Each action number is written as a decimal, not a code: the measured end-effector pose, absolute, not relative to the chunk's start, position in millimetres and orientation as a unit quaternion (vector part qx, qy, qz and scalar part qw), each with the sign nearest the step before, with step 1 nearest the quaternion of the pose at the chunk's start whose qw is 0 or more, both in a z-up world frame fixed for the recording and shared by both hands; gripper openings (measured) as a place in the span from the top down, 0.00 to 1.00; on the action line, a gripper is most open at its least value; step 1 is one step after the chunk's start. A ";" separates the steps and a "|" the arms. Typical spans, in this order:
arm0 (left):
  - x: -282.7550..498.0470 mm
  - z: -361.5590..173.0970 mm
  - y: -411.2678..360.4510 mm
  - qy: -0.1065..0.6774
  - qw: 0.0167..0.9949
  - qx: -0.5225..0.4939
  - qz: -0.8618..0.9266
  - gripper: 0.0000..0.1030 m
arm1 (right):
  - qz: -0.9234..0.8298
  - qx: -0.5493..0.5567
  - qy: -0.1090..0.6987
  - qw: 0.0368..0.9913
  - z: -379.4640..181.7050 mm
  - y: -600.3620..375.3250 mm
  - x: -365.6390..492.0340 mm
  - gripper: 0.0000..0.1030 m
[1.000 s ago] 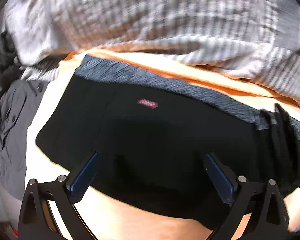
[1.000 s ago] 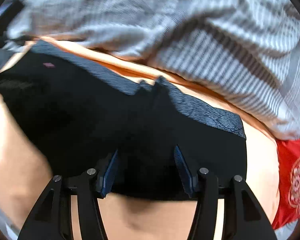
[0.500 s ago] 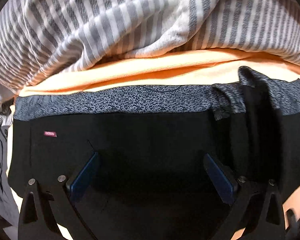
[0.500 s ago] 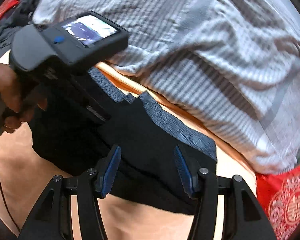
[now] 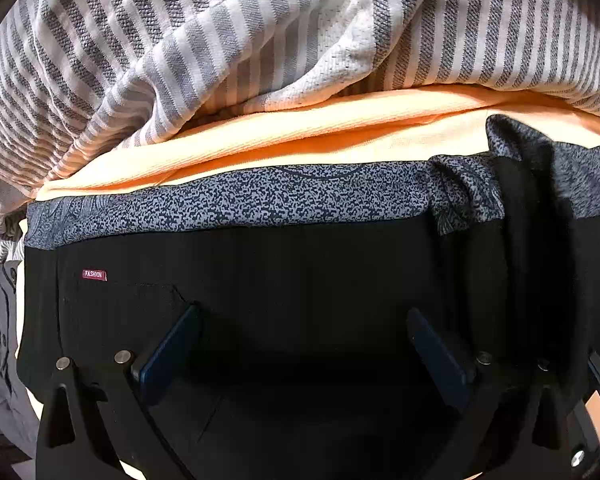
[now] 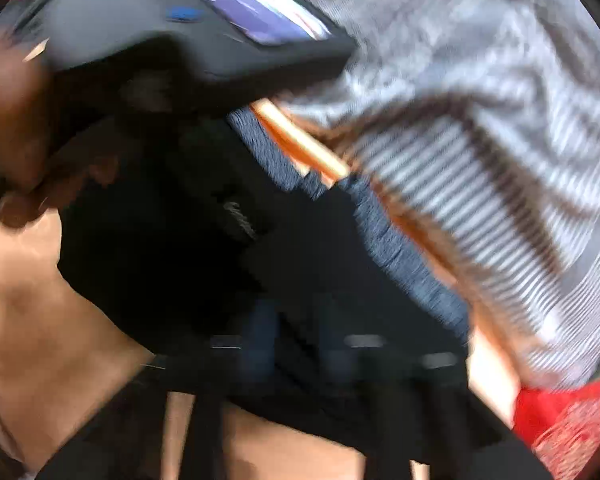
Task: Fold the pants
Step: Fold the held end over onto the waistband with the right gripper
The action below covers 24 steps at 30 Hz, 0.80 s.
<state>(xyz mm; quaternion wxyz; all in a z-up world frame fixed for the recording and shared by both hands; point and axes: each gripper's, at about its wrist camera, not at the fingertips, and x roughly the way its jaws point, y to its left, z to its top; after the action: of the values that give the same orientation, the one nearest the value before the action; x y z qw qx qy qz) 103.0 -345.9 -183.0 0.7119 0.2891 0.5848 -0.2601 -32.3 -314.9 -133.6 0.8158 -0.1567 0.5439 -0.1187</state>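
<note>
Black cloth fills the lower half of the left wrist view: the pants point(image 5: 300, 280) lie flat on an orange surface point(image 5: 300, 136), their speckled grey waistband point(image 5: 240, 200) running across the frame and a small red "FASHION" label point(image 5: 94, 274) near the left edge (readable only here). A grey-striped garment point(image 5: 260, 40) is heaped beyond them, and a grey shirt point(image 5: 0, 340) lies at far left. The left tool point(image 5: 300, 352) has its two blue-padded fingers point(image 5: 168, 356) spread wide, resting over the black fabric with nothing clamped between them. The right wrist view is badly blurred, but only it shows a red patterned cloth point(image 6: 572, 420) at lower right, and the left tool's dark body with its lit screen point(image 6: 260, 12), held by the person's left hand point(image 6: 8, 112) above the pants. The right tool point(image 6: 296, 340) sits over the pants' near edge; whether its fingers are apart or together cannot be told.
</note>
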 end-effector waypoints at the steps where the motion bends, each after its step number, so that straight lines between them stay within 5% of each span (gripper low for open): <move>1: 103.8 -182.3 -345.5 0.587 0.712 0.284 -0.261 0.00 | -0.115 -0.141 0.547 0.817 -131.2 -319.3 -30.5 0.92; 14: 134.9 -151.2 -302.2 0.589 0.740 0.228 -0.233 0.00 | -0.093 -0.086 0.562 0.817 -131.6 -310.1 -38.0 0.87; 15: 135.7 -146.5 -298.8 0.586 0.742 0.229 -0.232 0.00 | -0.093 -0.068 0.561 0.820 -126.9 -314.8 -40.0 0.84; 17: 133.5 -136.0 -295.2 0.585 0.742 0.226 -0.236 0.00 | -0.087 -0.004 0.556 0.827 -112.0 -331.4 -50.8 0.62; 22: 108.0 -105.6 -317.1 0.577 0.737 0.203 -0.289 0.00 | -0.165 0.120 0.548 0.811 -85.9 -395.2 -93.2 0.62; 24: 99.3 -98.6 -340.0 0.576 0.729 0.194 -0.315 0.00 | -0.191 0.174 0.546 0.797 -84.3 -422.7 -108.0 0.71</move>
<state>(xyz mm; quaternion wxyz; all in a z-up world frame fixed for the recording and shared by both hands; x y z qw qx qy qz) 99.3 -340.0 -98.6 0.7287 0.1945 0.5761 -0.3152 -108.0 -422.7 -84.3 0.7973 0.1738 0.5456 -0.1911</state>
